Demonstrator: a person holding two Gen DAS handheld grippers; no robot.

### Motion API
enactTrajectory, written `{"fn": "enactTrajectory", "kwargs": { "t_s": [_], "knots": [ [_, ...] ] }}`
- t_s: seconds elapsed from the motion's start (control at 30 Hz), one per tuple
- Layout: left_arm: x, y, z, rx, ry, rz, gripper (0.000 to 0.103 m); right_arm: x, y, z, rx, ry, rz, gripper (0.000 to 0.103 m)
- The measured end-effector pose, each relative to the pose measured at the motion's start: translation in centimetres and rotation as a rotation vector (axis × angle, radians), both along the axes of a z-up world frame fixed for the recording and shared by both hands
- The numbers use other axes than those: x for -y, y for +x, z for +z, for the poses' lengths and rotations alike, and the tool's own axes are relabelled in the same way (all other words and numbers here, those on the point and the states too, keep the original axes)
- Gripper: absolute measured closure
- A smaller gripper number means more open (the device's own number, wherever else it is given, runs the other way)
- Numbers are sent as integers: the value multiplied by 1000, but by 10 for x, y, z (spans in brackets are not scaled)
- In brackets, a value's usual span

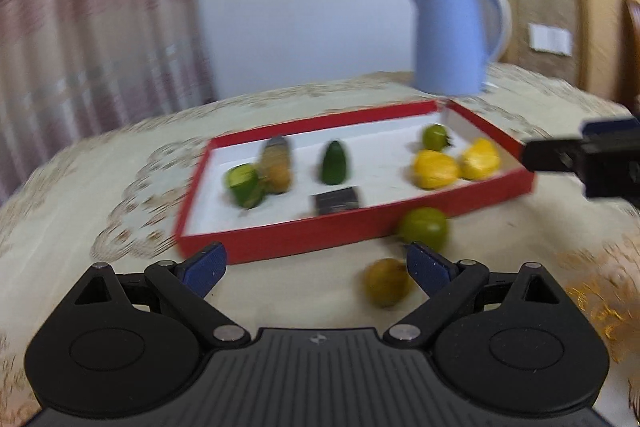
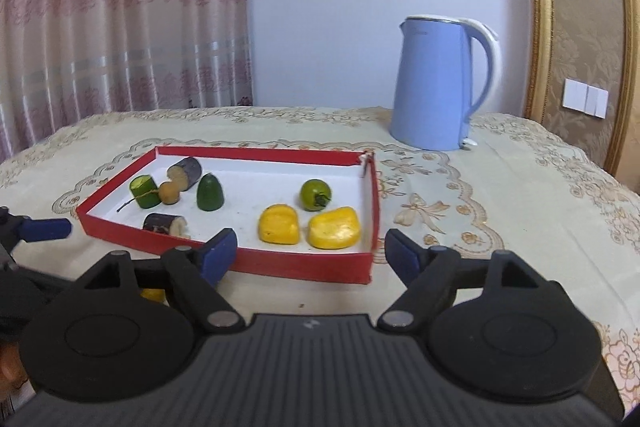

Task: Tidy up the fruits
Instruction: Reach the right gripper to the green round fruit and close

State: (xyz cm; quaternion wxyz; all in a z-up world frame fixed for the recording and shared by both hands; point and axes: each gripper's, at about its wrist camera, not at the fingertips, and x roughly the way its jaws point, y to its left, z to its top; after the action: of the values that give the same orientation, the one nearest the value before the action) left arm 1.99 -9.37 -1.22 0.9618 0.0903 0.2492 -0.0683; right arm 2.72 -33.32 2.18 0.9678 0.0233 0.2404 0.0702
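right gripper [image 2: 308,251] open, empty | left gripper [image 1: 316,267] open | red tray [image 2: 304,261]: two yellow pieces [image 2: 279,225], one green tomato [image 2: 315,194]

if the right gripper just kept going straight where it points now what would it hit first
Most likely the near wall of the red tray, which lies straight ahead of the open right gripper. Depth is hard to judge; angled steeper, it could meet the tablecloth first.

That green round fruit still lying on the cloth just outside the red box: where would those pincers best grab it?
Probably across the middle of the green fruit, coming from above. It is round, and the red box wall sits close behind it, so the left gripper, open and nearest, suits best.
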Motion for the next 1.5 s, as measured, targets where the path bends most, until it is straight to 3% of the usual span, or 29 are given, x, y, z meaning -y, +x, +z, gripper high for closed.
{"fn": "enactTrajectory", "kwargs": {
  "t_s": [0.07,0.17,0.2,0.3,0.5,0.7,0.87,1.1,1.17,1.23,1.33,1.43,1.5],
  "knots": [
    [11,-2,-2,-7,18,-35,9,3,-1,-1,1,3,-10,22],
    [16,6,-9,-57,27,-63,41,6,-3,-3,1,5,-16,20],
    [18,11,-13,-95,18,-68,58,7,-3,-4,1,5,-18,20],
    [11,17,-13,-135,-32,-81,73,7,-4,-5,-1,14,-18,20],
    [4,14,-8,-130,-58,-76,74,5,-5,-8,-8,13,0,19],
    [-20,19,19,-66,-71,-33,74,-6,-4,-12,-27,13,45,20],
    [-29,57,39,-16,-26,40,74,-27,-1,-16,-49,11,117,24],
    [-41,113,24,-79,8,167,72,-50,15,-23,-112,57,202,39],
    [-47,113,24,-84,-6,173,59,-56,20,-25,-127,49,209,42],
    [-51,107,26,-68,-27,177,22,-60,26,-28,-142,44,214,45],
    [-52,93,33,-5,-5,199,18,-68,34,-32,-165,35,225,47],
    [-54,82,36,4,-9,217,18,-73,40,-35,-187,21,230,53],
    [-57,79,35,-3,-19,231,18,-76,43,-38,-200,19,236,65]
  ]
}}
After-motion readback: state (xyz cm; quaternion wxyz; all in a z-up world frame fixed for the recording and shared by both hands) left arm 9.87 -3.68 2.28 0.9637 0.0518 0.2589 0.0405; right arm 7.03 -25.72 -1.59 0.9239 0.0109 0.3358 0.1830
